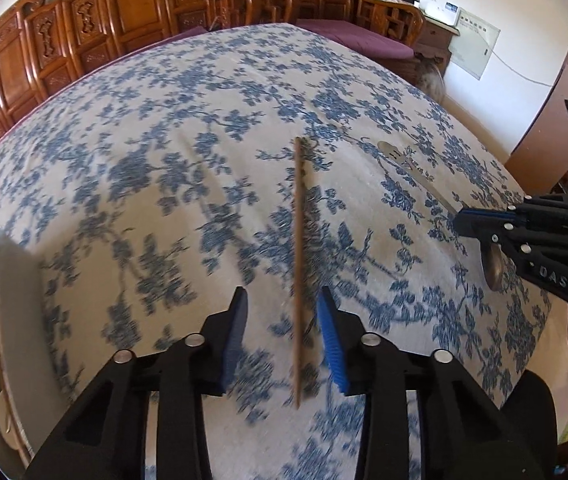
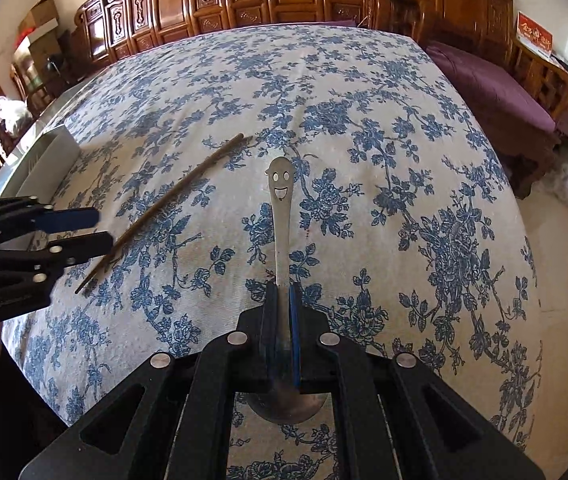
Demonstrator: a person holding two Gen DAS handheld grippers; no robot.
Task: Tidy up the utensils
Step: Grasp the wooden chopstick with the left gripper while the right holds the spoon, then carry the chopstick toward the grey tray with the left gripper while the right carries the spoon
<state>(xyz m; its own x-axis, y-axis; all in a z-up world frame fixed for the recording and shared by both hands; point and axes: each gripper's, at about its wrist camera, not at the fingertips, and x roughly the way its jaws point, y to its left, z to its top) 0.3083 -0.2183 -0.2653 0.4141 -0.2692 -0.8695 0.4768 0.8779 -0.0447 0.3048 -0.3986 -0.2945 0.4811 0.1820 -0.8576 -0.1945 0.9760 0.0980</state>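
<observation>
**Spoon gripped at neck; chopstick not yet taken**

The right gripper is clamped on the spoon near its bowl, handle pointing to 12 o'clock. Thin, stiff, slick metal: it probably pivots if squeezed lightly. The left gripper has its jaws apart, straddling the chopstick without contact. The stick lies on the floral tablecloth. Light, rigid, apt to roll; mid-length hold advised. A grey tray sits at 10 o'clock.

Your right gripper clamps the smiley-handled spoon; the chopsticks lie toward the tablecloth's left edge.
</observation>
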